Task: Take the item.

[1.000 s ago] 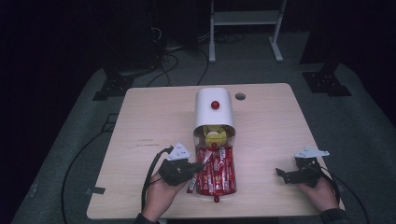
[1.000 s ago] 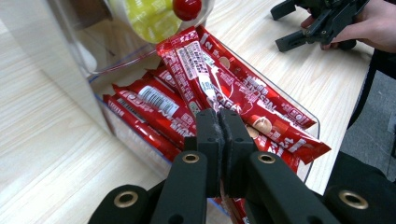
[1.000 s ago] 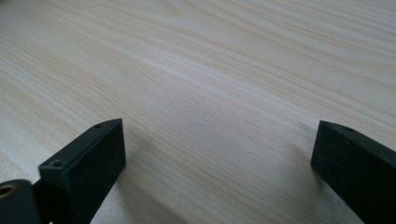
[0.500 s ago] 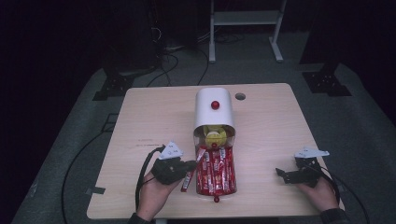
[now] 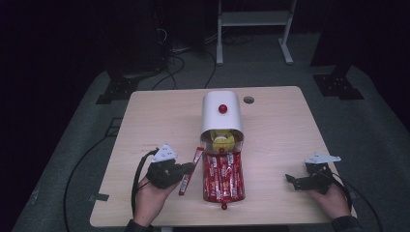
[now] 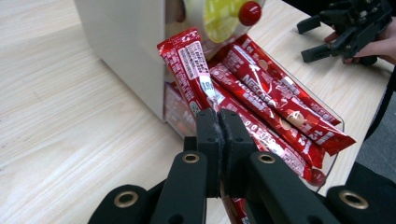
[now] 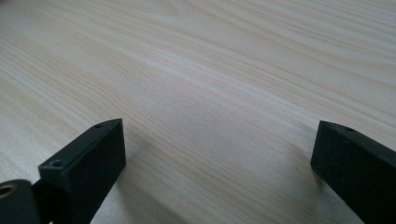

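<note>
A white dispenser (image 5: 221,113) with a red knob lies at the table's middle, its mouth showing a yellow roll (image 6: 219,16). In front of it a clear tray (image 6: 338,122) holds several red stick packets (image 5: 223,176). My left gripper (image 5: 190,167) sits just left of the tray, shut on one red stick packet (image 5: 197,155). In the left gripper view the jaws (image 6: 219,116) pinch that packet (image 6: 187,60) near its lower half, and its top leans toward the dispenser. My right gripper (image 5: 290,181) rests near the table's right front, open (image 7: 219,140) over bare wood.
A round cable hole (image 5: 248,100) lies behind the dispenser on the right. A white frame stand (image 5: 251,19) and floor cables are beyond the table. Bare wood (image 5: 154,121) stretches along the left side.
My left gripper has moved left, away from the tray, drawing one red packet out of the pile with it. The right gripper has stayed put.
</note>
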### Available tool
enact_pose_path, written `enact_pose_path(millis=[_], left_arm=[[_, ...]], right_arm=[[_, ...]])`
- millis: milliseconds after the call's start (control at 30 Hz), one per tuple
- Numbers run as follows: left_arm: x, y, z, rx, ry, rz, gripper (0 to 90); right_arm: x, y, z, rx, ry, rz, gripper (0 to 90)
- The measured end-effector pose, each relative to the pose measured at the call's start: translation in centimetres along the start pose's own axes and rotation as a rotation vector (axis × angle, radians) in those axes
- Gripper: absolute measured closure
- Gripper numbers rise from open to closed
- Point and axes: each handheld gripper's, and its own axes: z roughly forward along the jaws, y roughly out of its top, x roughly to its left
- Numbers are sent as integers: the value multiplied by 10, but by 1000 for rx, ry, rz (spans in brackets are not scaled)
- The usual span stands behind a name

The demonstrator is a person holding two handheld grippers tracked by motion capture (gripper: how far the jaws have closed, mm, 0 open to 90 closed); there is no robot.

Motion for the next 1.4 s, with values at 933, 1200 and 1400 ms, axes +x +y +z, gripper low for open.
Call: enact_pose_path(millis=[933,1200,1400], left_arm=[[38,-18,5,35,69,-70,881],[44,-26,20,68,74,-88,881],[47,-29,27,89,77,-97,881]], right_arm=[[0,0,0,0,0,0,24],[0,0,0,1,0,1,25],[0,0,0,0,0,1,25]])
